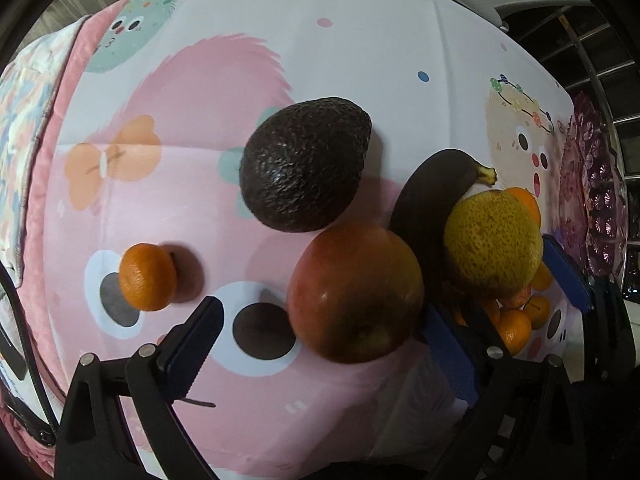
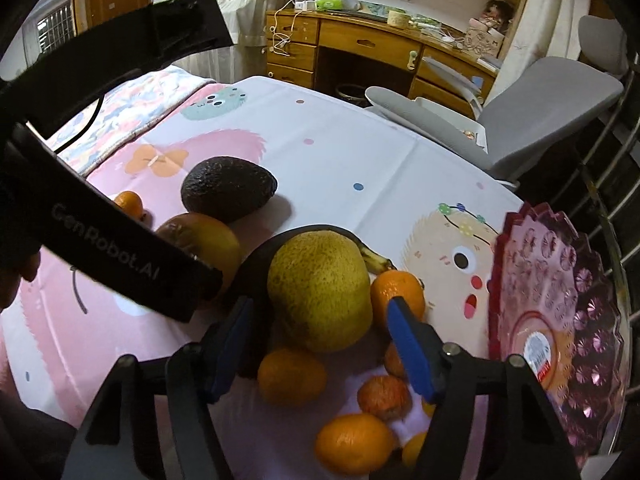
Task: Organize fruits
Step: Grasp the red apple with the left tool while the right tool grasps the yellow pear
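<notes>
While both tools hang over the cartoon-print cloth (image 1: 360,52) on the table, neither one grips anything. The left tool (image 1: 324,344) has its jaws spread wide, with the red-and-yellow mango (image 1: 354,294) lying between its blue pads (image 1: 188,360) and no pad visibly pressing on it. Just behind the mango sits the dark avocado (image 1: 304,164), and a lone mandarin (image 1: 147,277) rests apart to the left. The right tool (image 2: 320,340) is likewise spread apart, its fingers on either side of the speckled yellow-green pear (image 2: 320,290); whether they touch it cannot be told. A blackened banana (image 2: 370,258) curves behind the pear, which leans against it. Several small oranges (image 2: 292,376) cluster around and below the pear, some beneath the right tool. At the right edge of the table lies a pink scalloped glass plate (image 2: 580,280) with a sticker on it, holding no fruit.
</notes>
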Demonstrator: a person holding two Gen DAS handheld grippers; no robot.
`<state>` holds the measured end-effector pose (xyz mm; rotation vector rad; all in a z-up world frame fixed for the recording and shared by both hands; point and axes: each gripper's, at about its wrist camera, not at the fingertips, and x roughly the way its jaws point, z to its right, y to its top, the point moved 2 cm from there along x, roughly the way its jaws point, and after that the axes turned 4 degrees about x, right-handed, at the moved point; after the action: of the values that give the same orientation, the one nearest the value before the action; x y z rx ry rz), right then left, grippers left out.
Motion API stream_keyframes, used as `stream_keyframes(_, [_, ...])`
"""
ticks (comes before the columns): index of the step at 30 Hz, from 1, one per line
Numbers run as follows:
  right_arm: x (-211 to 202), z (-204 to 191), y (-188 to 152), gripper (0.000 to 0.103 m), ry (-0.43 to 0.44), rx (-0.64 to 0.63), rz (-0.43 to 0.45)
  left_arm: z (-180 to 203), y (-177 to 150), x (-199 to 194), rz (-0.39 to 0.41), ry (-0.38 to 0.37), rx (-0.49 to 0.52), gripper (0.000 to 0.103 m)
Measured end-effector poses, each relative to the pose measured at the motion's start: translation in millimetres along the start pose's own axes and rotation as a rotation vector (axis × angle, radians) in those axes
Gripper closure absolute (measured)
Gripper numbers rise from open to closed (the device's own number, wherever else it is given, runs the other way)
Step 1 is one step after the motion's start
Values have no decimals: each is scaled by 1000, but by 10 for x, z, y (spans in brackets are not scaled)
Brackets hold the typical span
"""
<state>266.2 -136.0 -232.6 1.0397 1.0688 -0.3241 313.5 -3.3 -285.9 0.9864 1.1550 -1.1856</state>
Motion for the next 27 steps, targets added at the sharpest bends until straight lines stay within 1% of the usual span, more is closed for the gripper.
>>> stream_keyframes(4, [88,24,11,40,14,-10,9,-1,46,81,-11,-28,-14,14])
stream_keyframes(6, [113,26,16,42,29,-13,10,4,56,103,-14,-56,-20,23])
stream_keyframes(7, [127,28,18,43,34,-14,11,14,60,111,-15,-68,-20,25])
stream_keyframes(9, [132,22,19,43,31,-18,16,29,61,111,-12,-91,-14,35])
stream_keyframes(10, [134,21,21,44,31,-18,19,52,65,111,-10,-102,-11,37])
stream_keyframes(15, [145,0,63,44,24,-14,-8,52,76,124,-12,-99,-6,37])
stream_keyframes(19, [130,-21,84,45,9,8,-37,-81,21,80,-21,-100,-25,37])
stream_keyframes(24, [6,-37,54,46,15,112,-54,-232,-111,-139,15,-109,-13,37])
stream_keyframes(27, [-170,-82,51,46,1,188,-34,-284,-220,-335,51,-124,7,37])
